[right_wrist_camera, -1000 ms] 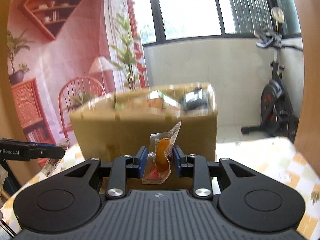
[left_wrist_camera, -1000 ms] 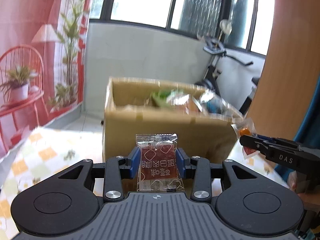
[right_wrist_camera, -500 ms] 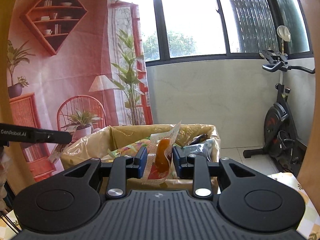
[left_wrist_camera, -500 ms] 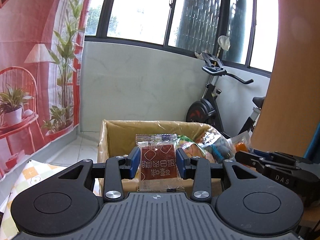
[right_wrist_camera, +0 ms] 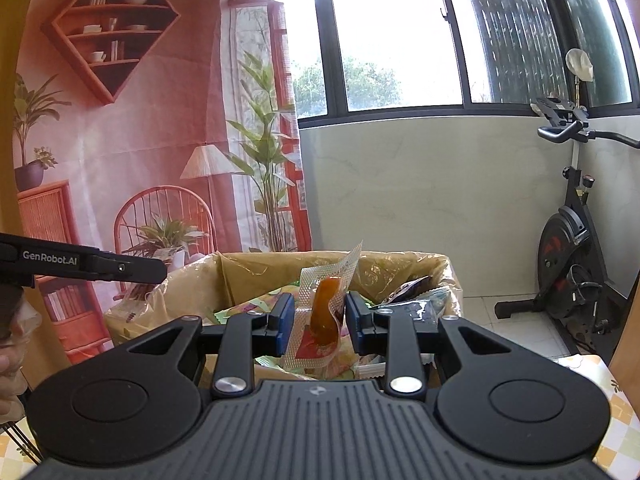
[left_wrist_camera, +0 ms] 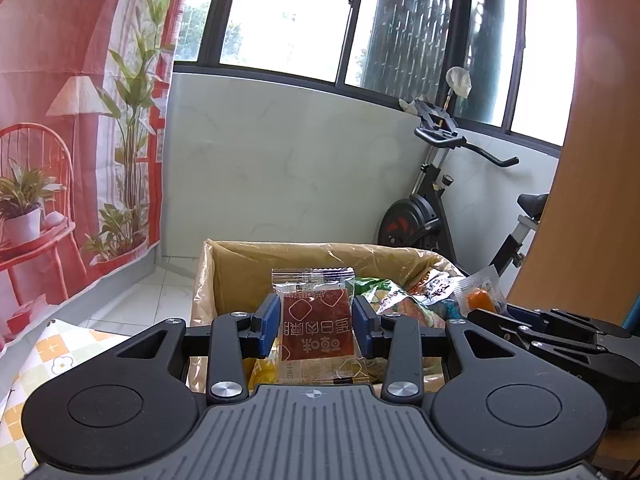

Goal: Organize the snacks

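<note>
My left gripper [left_wrist_camera: 315, 320] is shut on a flat clear packet with a dark red square snack [left_wrist_camera: 316, 324] held upright between its blue pads. It hovers over the near rim of a cardboard box [left_wrist_camera: 304, 250] lined with clear plastic and holding several snack packets [left_wrist_camera: 404, 300]. My right gripper [right_wrist_camera: 320, 318] is shut on a clear crinkled packet with an orange snack [right_wrist_camera: 322, 314], also above the same box [right_wrist_camera: 400, 266]. Each gripper shows in the other's view: the right one [left_wrist_camera: 532, 330] at the right, the left one [right_wrist_camera: 92, 266] at the left.
The box stands on a table with a checked yellow cloth [left_wrist_camera: 52, 360]. Behind it are a white wall, an exercise bike [left_wrist_camera: 436, 208] at the right and a red printed backdrop [right_wrist_camera: 120, 140] at the left. A wooden panel [left_wrist_camera: 592, 200] rises at the right edge.
Both grippers rose and moved forward with their packets, from facing the box's front wall to looking over its rim at the snacks inside. Both grips stayed the same.
</note>
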`<state>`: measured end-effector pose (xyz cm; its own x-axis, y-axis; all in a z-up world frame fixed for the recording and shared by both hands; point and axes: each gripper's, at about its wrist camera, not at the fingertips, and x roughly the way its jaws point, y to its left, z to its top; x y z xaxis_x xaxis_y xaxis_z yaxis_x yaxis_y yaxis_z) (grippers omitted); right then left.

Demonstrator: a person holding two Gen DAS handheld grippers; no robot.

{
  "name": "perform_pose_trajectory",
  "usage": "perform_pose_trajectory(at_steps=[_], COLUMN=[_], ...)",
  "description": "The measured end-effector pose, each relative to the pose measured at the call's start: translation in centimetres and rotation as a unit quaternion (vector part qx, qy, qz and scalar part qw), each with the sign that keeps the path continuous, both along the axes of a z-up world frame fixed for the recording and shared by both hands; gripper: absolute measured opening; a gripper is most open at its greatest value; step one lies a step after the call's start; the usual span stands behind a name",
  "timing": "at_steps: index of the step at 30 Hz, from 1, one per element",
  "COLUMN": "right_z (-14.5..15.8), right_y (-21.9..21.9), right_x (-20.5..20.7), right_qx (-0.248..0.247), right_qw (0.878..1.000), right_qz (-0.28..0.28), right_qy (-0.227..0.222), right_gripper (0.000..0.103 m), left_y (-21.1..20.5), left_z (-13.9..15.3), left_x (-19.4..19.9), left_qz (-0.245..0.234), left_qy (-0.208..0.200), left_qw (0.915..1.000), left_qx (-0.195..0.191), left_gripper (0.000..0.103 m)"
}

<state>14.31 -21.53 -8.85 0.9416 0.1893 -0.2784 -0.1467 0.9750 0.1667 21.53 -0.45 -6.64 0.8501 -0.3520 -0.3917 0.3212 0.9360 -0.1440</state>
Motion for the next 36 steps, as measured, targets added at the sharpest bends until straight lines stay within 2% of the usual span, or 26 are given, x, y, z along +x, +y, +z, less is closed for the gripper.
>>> perform_pose_trajectory(at_steps=[11, 13, 15, 19, 21, 25, 31, 36], right_z=[-0.9, -1.0, -1.1, -0.9, -0.5, 0.9, 3.6, 5.6], right_y=[0.0, 0.0, 0.1, 0.3, 0.3, 0.1, -0.2, 0.0], right_x=[1.7, 1.9, 2.1, 1.8, 1.5, 0.6, -1.6, -4.0], right_qx=[0.002, 0.001, -0.002, -0.017, -0.021, -0.02, -0.01, -0.012], right_qw=[1.0, 1.0, 1.0, 0.999, 0.999, 0.999, 1.0, 0.999], right_qz=[0.0, 0.001, 0.003, -0.007, -0.012, -0.022, -0.028, -0.045], right_qy=[0.012, 0.017, 0.026, 0.03, 0.029, 0.025, 0.006, 0.001], right_gripper=[0.031, 0.034, 0.035, 0.058, 0.062, 0.084, 0.097, 0.098], left_y=[-0.8, -1.1, -1.1, -0.8, -0.8, -0.4, 0.8, 0.8], left_z=[-0.5, -0.5, -0.4, 0.3, 0.9, 2.5, 4.9, 6.5], left_x=[1.9, 2.1, 2.1, 1.5, 1.0, -0.2, -2.9, -5.6], left_qz=[0.004, 0.007, 0.011, 0.02, 0.029, 0.043, 0.069, 0.101], left_qy=[-0.001, 0.0, 0.003, 0.001, -0.002, -0.01, -0.017, -0.036], left_qw=[0.9997, 0.9994, 0.9991, 0.9984, 0.9975, 0.9965, 0.9957, 0.9913], left_qx=[0.026, 0.035, 0.041, 0.054, 0.065, 0.071, 0.06, 0.077], left_gripper=[0.043, 0.049, 0.062, 0.081, 0.091, 0.094, 0.095, 0.095])
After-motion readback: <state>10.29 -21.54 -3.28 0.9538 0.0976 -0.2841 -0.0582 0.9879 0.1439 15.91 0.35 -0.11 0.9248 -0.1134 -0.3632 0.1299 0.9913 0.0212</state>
